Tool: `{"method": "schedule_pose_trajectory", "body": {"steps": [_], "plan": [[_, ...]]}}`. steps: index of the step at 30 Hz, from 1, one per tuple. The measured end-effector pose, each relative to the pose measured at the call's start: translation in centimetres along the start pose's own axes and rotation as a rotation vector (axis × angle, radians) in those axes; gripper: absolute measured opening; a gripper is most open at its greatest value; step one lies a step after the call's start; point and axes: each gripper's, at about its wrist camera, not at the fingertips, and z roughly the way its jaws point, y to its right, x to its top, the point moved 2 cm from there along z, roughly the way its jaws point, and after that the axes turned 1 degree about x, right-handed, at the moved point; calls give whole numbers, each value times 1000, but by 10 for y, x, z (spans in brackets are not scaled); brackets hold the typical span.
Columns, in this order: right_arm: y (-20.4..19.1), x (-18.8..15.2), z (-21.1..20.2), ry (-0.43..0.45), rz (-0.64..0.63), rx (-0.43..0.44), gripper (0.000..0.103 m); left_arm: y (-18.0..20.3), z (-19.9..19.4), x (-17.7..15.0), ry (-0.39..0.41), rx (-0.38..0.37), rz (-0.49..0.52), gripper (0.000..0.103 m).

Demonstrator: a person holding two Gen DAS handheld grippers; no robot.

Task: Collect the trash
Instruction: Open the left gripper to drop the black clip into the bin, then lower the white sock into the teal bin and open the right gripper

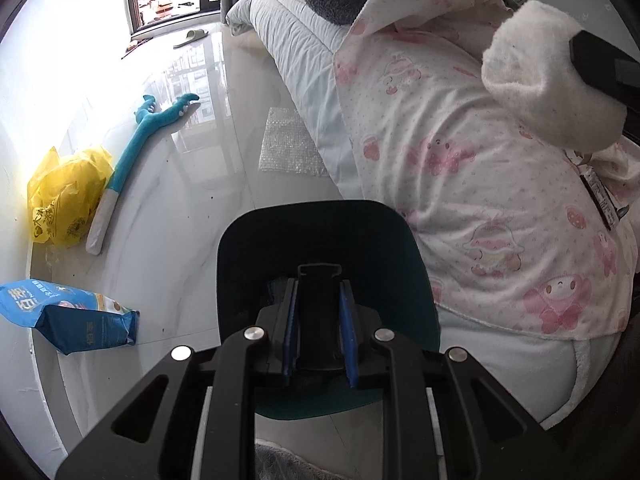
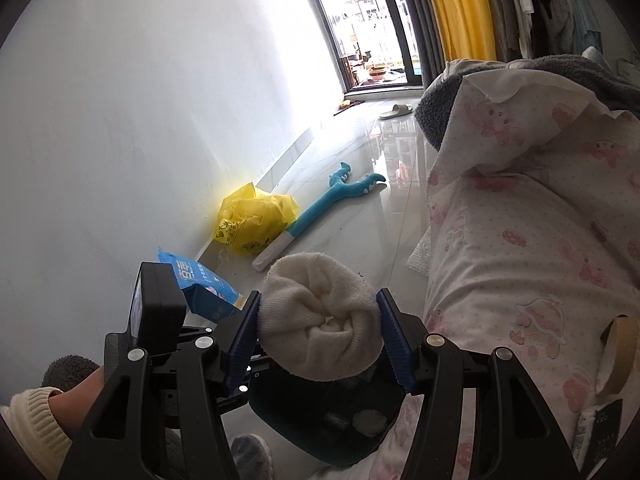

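My left gripper (image 1: 319,314) is shut on the black handle (image 1: 319,300) of a dark teal bin (image 1: 416,264) and holds it beside the bed. My right gripper (image 2: 320,330) is shut on a rolled white sock (image 2: 320,316) and holds it over the same bin (image 2: 332,412), which has small items inside. The sock also shows at the upper right of the left wrist view (image 1: 532,76). On the floor by the wall lie a yellow plastic bag (image 1: 64,196), a blue packet (image 1: 68,316) and a sheet of bubble wrap (image 1: 288,144).
A bed with a pink-patterned quilt (image 1: 460,152) fills the right side. A blue plush toy (image 1: 140,140) lies on the glossy tile floor. A slipper (image 1: 192,38) lies near the balcony door. A white wall (image 2: 140,120) runs along the left.
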Motion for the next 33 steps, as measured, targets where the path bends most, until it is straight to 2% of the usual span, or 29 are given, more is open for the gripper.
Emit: {"method": "schedule_pose_trajectory", "body": {"steps": [4, 7, 10, 12, 14, 25, 33], "plan": [[-4, -3, 17, -40, 2, -6, 59, -7, -1, -7, -28, 6, -6, 22], [-6, -3, 29, -61, 2, -7, 59, -13, -3, -10, -41, 11, -14, 31], [-8, -4, 39, -77, -1, -7, 59, -18, -6, -11, -44, 17, -22, 45], [-11, -4, 44, -89, -4, -7, 59, -21, -11, -11, -34, 25, -26, 66], [-14, -6, 49, -103, -7, -9, 59, -25, -18, -10, -15, 40, -32, 72], [-17, -18, 83, -190, 14, -36, 59, -49, -58, -9, 121, 68, -87, 85], [-24, -33, 113, -264, 6, -61, 59, -58, -91, -4, 244, 68, -113, 86]]}}
